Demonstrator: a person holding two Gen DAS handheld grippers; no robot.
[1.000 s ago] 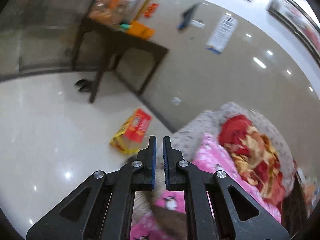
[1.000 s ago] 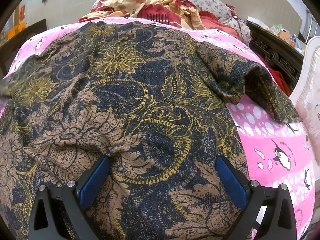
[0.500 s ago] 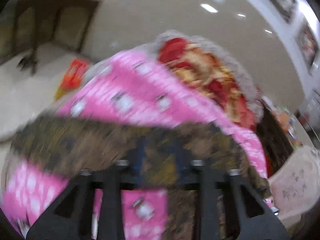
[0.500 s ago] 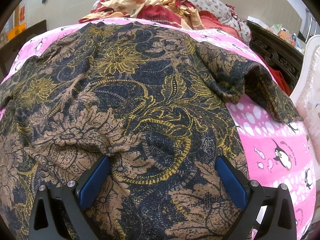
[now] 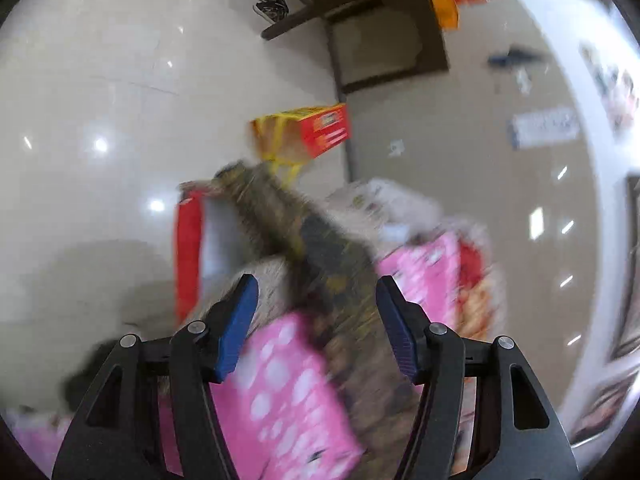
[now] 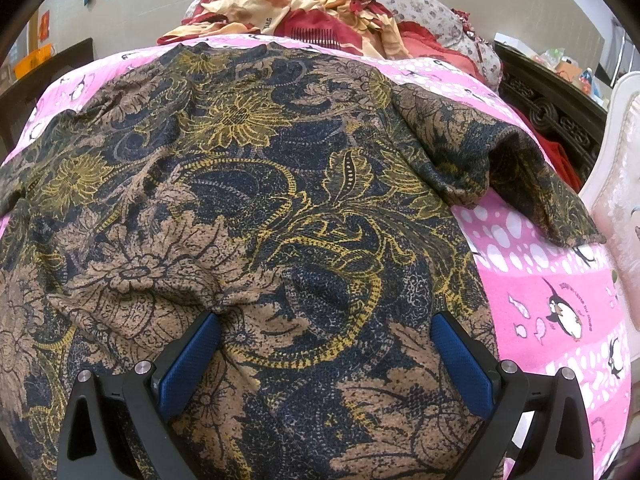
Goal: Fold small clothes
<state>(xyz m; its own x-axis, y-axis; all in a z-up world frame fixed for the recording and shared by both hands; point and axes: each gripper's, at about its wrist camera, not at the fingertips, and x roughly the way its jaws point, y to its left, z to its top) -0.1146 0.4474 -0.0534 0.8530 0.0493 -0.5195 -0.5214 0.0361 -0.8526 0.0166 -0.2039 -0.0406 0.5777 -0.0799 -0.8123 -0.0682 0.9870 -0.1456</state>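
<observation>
A dark garment with a brown and yellow floral print (image 6: 256, 208) lies spread over a pink penguin-print bedsheet (image 6: 552, 280). One sleeve (image 6: 516, 184) lies bunched to the right. My right gripper (image 6: 326, 344) is open, its blue pads resting on the garment's near edge. In the blurred left wrist view, my left gripper (image 5: 316, 320) is open over the bed's left edge, and a strip of the same garment (image 5: 320, 264) runs between its fingers without being held.
A red and cream blanket (image 6: 304, 16) and a floral pillow (image 6: 400, 0) lie at the head of the bed. A dark carved frame (image 6: 552, 112) and a white padded chair (image 6: 616, 184) stand to the right. A red-and-yellow box (image 5: 308, 132) and a dark table (image 5: 384, 20) stand on the floor.
My left gripper has opened from shut and swung fast, so the garment's left side now lies dropped on the bed. My right gripper has not moved.
</observation>
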